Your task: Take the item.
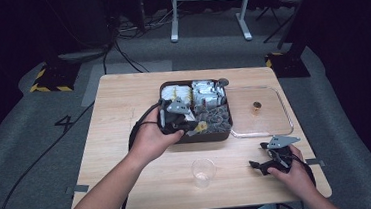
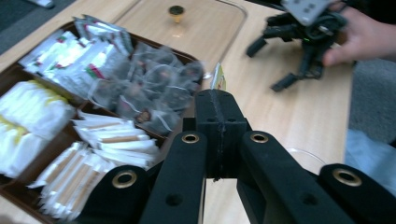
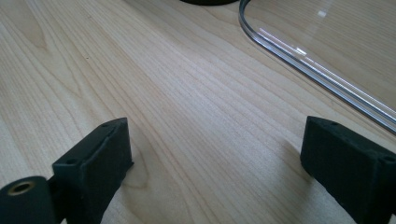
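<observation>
While pinched, yellow tag (image 2: 218, 78) protrudes beyond left hand-held gripper (image 2: 219, 119).

From above your side you look down on the whole table (image 1: 124, 119), while your left gripper (image 2: 219, 109) camera peers close past its jaws over the tray (image 2: 14, 74), sharing the lid (image 3: 317, 70) with your table-hugging right gripper view.

Pale matt wood-grain table (image 3: 196, 107), glossy clear plastic lid (image 3: 327, 70) beyond the jaws, matt black plastic gripper pads (image 3: 93, 163), crinkled shiny sachets (image 2: 154, 88), clear plastic cup (image 1: 203, 171).
</observation>
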